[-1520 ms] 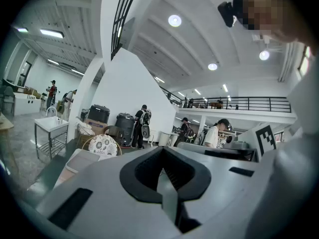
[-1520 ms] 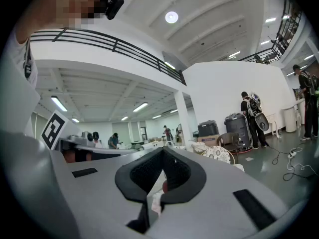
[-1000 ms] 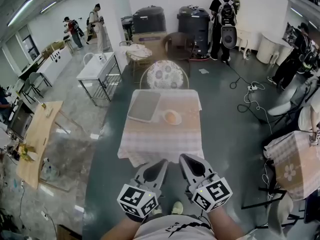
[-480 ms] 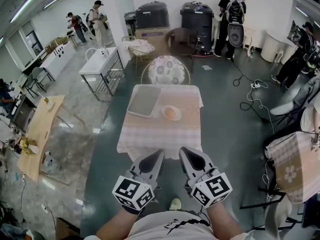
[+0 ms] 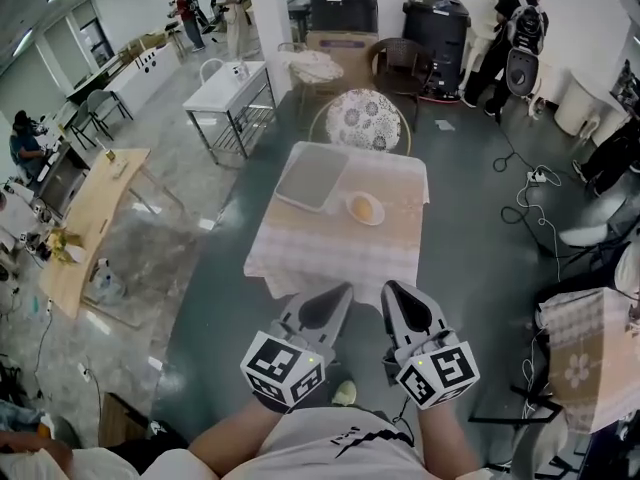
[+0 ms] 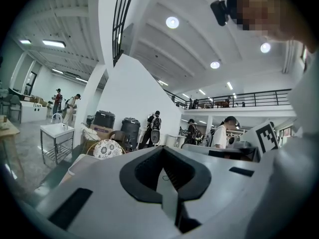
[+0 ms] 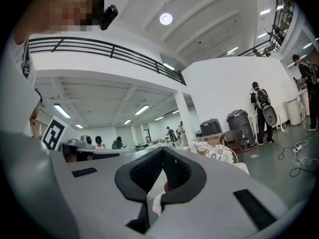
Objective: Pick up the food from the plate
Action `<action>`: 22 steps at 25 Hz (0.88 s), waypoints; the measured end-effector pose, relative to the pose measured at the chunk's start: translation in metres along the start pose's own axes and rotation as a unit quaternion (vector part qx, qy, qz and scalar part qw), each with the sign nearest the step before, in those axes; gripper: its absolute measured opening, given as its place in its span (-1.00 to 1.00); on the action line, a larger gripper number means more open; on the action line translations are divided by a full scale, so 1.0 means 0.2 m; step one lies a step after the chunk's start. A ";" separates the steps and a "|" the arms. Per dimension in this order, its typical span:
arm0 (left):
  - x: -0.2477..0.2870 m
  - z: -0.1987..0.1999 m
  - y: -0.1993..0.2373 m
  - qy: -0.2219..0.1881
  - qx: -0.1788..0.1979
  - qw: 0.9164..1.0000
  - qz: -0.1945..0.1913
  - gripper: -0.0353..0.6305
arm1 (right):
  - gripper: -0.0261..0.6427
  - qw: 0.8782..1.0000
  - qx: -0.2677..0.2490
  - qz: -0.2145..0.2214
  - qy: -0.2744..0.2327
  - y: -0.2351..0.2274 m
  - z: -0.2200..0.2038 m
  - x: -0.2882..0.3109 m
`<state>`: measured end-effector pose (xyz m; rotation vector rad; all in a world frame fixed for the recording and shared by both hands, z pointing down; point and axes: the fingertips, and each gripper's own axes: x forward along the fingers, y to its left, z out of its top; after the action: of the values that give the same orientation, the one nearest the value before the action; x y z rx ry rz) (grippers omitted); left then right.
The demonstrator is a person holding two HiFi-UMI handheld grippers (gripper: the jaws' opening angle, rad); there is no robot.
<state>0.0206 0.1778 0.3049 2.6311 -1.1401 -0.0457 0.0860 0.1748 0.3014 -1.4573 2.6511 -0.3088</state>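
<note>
Left gripper [image 5: 338,290] and right gripper [image 5: 392,288] are closed and empty; the rounded food [image 5: 366,207] on the plate [image 5: 350,200] looks light, probably soft: grip gently across its middle.

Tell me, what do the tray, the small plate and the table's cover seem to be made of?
Tray: flat grey with a paler raised rim and a dull look, likely metal or plastic; too small to be sure.
Plate: white and smooth, perhaps ceramic or plastic.
Tablecloth: soft fabric with a faint check pattern, hanging in folds over the table's edges.
</note>
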 end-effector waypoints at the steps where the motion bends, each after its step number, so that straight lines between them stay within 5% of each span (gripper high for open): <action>1: 0.01 0.00 0.02 0.000 0.000 1.000 0.001 -0.88 | -0.88 1.000 0.001 0.000 0.003 0.00 -0.01 0.02; 22: 0.52 0.02 0.82 0.006 -0.015 1.000 -0.020 -0.88 | -0.88 0.997 -0.016 -0.039 0.068 -0.34 -0.17 0.88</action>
<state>-0.0258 -0.0054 0.3515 2.6240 -1.0753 -0.0531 0.0408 -0.0042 0.3512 -1.6088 2.7185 -0.3876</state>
